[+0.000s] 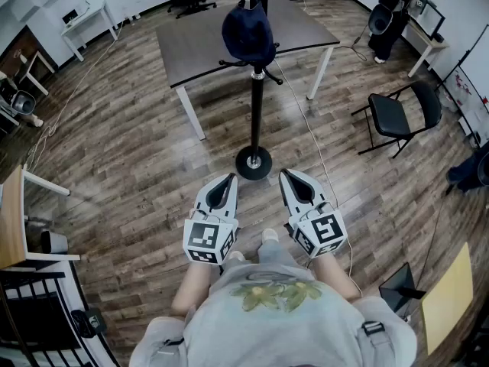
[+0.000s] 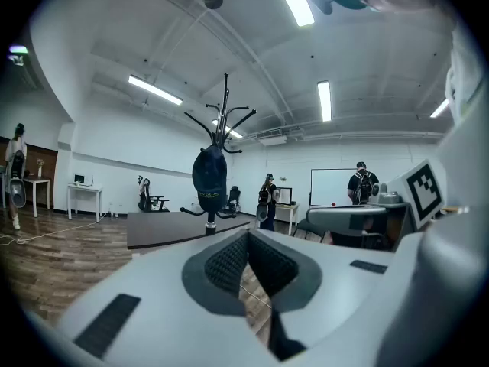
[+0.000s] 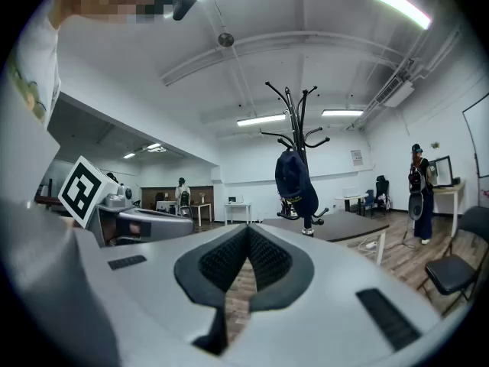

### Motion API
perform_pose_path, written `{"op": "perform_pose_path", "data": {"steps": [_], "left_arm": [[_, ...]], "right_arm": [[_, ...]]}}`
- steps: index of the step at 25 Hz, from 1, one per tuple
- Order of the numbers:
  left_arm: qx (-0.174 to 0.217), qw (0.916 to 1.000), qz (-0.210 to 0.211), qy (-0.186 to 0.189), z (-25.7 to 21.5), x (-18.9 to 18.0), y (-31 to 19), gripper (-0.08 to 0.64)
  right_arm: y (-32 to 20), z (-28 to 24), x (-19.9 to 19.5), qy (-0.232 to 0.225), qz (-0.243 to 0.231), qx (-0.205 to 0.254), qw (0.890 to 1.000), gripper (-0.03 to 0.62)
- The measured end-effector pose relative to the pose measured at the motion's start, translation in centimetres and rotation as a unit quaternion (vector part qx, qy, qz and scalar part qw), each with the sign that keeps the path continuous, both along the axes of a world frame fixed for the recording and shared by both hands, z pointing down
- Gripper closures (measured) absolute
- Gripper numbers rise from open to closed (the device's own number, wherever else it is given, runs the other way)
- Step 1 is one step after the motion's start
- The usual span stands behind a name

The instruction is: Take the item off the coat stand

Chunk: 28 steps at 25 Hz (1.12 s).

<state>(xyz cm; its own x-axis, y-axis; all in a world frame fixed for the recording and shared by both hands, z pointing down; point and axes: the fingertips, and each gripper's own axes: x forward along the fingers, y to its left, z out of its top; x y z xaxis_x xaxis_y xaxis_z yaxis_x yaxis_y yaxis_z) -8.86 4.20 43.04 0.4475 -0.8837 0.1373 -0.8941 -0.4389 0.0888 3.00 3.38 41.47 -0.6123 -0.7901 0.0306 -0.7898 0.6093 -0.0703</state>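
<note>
A black coat stand (image 1: 257,98) rises from a round base (image 1: 254,161) on the wood floor in front of me. A dark blue cap (image 1: 247,31) hangs on its upper hooks; it also shows as the dark cap (image 2: 208,172) in the left gripper view and the cap (image 3: 294,176) in the right gripper view. My left gripper (image 1: 226,180) and right gripper (image 1: 289,175) are held side by side just short of the base, well below the cap. Both are shut with nothing between the jaws.
A dark-topped table with white legs (image 1: 183,44) stands right behind the stand. A black folding chair (image 1: 397,113) is to the right, a cable (image 1: 306,121) runs across the floor, and a wooden desk edge (image 1: 11,220) is at left. People stand far off.
</note>
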Motion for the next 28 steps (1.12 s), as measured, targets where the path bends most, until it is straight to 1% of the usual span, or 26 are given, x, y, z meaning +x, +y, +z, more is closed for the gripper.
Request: {"op": "perform_pose_path", "data": {"steps": [4, 9, 14, 22, 24, 28], "left_arm": [[0.006, 1.0000, 0.003, -0.002, -0.5, 0.9, -0.7, 0.543], [0.014, 0.9999, -0.007, -0.004, -1.1, 0.4, -2.1, 0.543], [0.027, 0.9995, -0.016, -0.008, -2.0, 0.7, -3.8, 0.543], [0.044, 0.9983, -0.035, -0.012, -3.4, 1.6, -7.2, 0.540], [0.049, 0.9978, -0.043, -0.012, -3.9, 1.7, -8.3, 0.540], [0.055, 0.9967, -0.058, -0.011, -4.2, 2.1, -9.7, 0.524]], "right_arm": [[-0.7, -0.5, 0.5, -0.002, -0.002, 0.003, 1.000, 0.586], [-2.2, -1.0, 0.7, -0.019, 0.002, 0.017, 1.000, 0.586], [-4.1, -1.8, 0.9, -0.012, -0.001, 0.031, 0.999, 0.585], [-7.6, -3.1, 1.1, 0.001, -0.019, 0.051, 0.999, 0.584], [-8.6, -3.4, 1.2, 0.001, -0.028, 0.054, 0.998, 0.576], [-10.3, -4.0, 1.7, 0.000, -0.043, 0.060, 0.997, 0.530]]}}
